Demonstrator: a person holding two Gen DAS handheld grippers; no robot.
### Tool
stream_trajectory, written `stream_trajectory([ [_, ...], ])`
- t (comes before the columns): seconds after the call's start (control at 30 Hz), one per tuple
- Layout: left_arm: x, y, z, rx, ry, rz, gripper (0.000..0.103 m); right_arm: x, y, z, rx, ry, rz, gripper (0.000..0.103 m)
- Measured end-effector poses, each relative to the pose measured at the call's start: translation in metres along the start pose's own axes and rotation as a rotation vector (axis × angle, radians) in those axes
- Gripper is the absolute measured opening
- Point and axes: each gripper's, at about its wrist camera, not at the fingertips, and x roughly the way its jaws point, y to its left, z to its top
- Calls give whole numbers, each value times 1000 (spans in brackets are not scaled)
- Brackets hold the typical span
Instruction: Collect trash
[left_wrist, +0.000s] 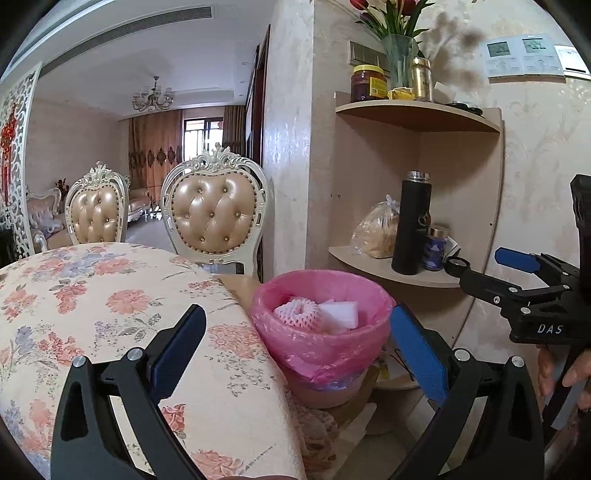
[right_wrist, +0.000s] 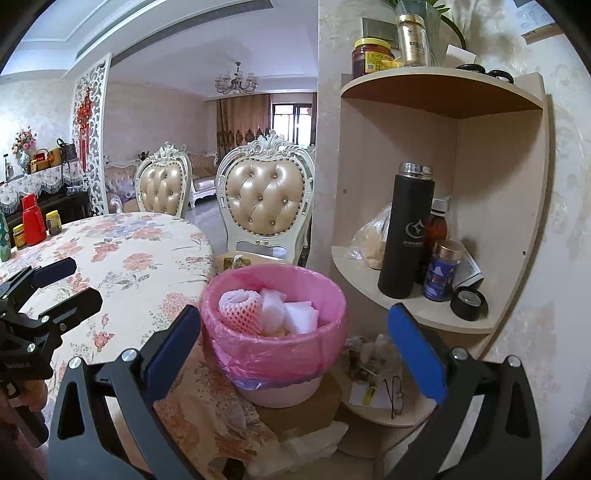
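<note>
**Lined bin beside the floral table, both grippers empty**

A small pale round bin lined with a pink plastic bag (right_wrist: 275, 354) stands on a brown cardboard box (right_wrist: 299, 410), just beside the edge of the round table covered in a cream floral tablecloth (right_wrist: 140, 258). Inside the bin lie a pink-and-white foam fruit net (right_wrist: 238, 308) and white crumpled tissue (right_wrist: 299, 315).

The left gripper (left_wrist: 299, 354) has its 2 blue-padded fingers spread wide, holding nothing, the bin between them in its own view. The right gripper (right_wrist: 295, 354) is likewise spread and empty.

At 12 o'clock from the bin stands a cream carved chair with a tufted beige back (right_wrist: 266, 206). At 2 o'clock, a beige corner shelf unit (right_wrist: 436, 314) carries a tall black flask (right_wrist: 406, 236). At 9 o'clock, on the table's far side, stands a red plastic bottle (right_wrist: 33, 219). A chandelier (right_wrist: 236, 81) hangs in the room beyond.
</note>
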Motion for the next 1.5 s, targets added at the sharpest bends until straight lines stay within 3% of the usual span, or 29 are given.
stream_trajectory([
  [1.5, 21, 8, -15, -16, 58, 1, 96, 17, -9, -19, 40, 52, -12, 98],
])
